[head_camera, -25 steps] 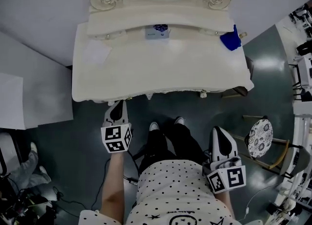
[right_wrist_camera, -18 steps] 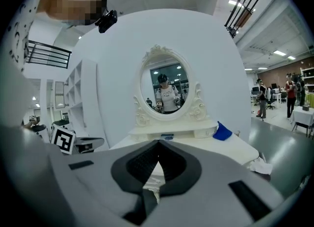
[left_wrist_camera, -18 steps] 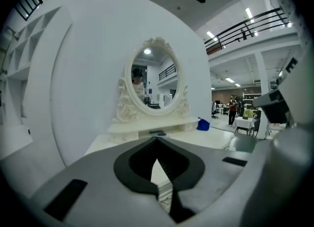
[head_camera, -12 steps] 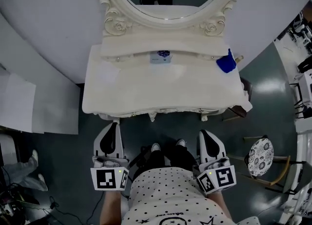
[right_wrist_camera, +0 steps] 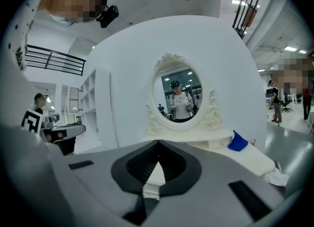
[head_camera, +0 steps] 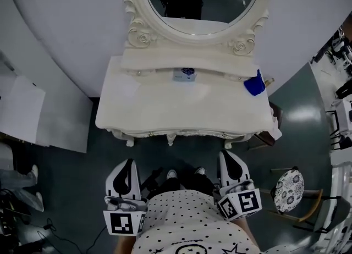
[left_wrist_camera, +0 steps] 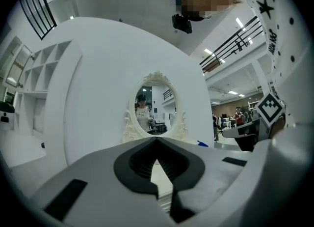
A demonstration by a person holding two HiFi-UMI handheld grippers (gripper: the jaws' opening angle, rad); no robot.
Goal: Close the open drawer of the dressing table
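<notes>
Down at the person's waist, the left gripper (head_camera: 128, 164) and right gripper (head_camera: 226, 156) hang closed and empty, apart from the dressing table (head_camera: 165, 110), apparently because no drawer juts out.

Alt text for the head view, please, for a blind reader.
From above: a cream dressing table with an oval mirror against a white wall, a blue object on top. A person in a dotted shirt holds the left gripper and right gripper shut, short of its front.
</notes>
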